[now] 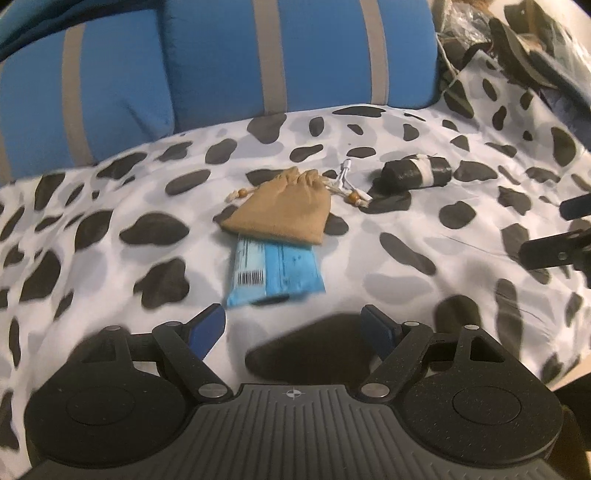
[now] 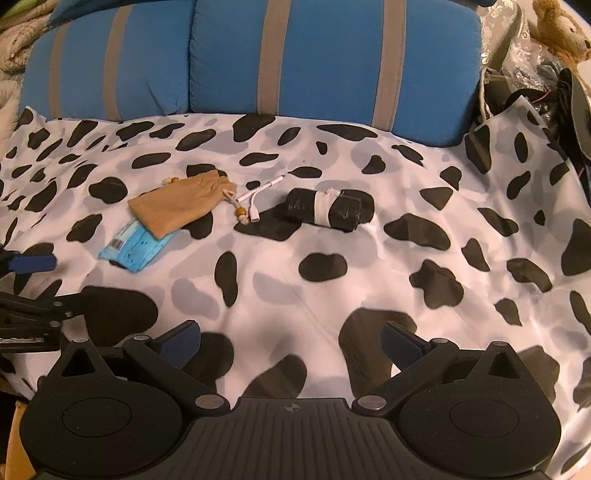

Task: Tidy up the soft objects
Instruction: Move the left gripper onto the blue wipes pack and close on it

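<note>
A tan drawstring pouch [image 1: 280,208] [image 2: 177,203] lies on the cow-spotted sheet [image 1: 110,206], overlapping the top of a blue packet [image 1: 275,275] [image 2: 135,245]. A white cable adapter [image 1: 345,177] [image 2: 258,194] lies beside the pouch's beaded cords. To the right rests a black roll with a white band [image 1: 417,171] [image 2: 328,206]. My left gripper [image 1: 297,326] is open, empty, just short of the blue packet. My right gripper [image 2: 290,341] is open and empty over bare sheet, well short of the black roll. Each gripper's fingers show at the edge of the other view.
A blue cushion with grey stripes [image 1: 221,55] [image 2: 295,51] stands behind the sheet. Dark clutter and plastic [image 1: 517,40] [image 2: 535,74] is piled at the back right, with a brown plush toy [image 2: 561,29] on top. A rope-like beige fabric [image 2: 11,40] shows at far left.
</note>
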A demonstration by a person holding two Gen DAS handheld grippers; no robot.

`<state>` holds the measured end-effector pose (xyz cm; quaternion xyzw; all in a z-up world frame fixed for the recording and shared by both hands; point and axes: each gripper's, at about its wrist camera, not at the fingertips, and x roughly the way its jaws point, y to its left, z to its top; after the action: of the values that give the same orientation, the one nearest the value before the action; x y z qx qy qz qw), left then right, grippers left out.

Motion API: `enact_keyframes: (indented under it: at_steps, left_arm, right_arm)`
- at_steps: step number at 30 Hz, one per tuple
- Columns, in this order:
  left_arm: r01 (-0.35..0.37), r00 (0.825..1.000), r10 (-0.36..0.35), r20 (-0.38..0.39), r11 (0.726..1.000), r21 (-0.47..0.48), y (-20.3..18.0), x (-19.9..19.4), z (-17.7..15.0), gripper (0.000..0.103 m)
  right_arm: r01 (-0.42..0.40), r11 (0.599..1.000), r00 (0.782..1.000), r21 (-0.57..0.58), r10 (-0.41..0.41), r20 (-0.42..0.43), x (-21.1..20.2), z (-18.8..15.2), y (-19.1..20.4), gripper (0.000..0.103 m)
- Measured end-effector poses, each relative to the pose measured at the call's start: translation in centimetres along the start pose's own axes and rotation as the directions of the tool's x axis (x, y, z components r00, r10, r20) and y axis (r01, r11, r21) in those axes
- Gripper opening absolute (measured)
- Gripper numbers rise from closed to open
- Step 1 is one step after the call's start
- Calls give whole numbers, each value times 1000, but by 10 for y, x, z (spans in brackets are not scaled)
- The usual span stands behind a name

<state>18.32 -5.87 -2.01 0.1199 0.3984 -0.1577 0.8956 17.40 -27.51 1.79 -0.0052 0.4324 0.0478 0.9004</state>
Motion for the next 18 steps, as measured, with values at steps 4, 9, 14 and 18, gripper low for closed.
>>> enact_keyframes:
  at_steps: [4, 9, 14, 18]
  left_arm:
    - [-12, 1000, 12, 1, 1000, 26, -1, 20, 14, 80]
    - [-13, 998, 11, -61, 1000, -23, 8, 50, 27, 80]
    - [-7, 991, -1, -130, 998, -64, 14, 75, 35, 80]
    - [-25, 984, 6, -175, 995, -101, 21, 90, 37, 80]
  right_arm:
    - [-24, 1000, 999, 16, 24, -23, 8, 9, -5, 103]
    - [-40, 999, 999, 26, 41, -32, 11, 12, -8, 103]
    - [-55, 998, 998, 40, 57, -36, 11, 12, -11, 103]
    - [-67, 997, 997, 40, 69, -43, 12, 12, -11, 103]
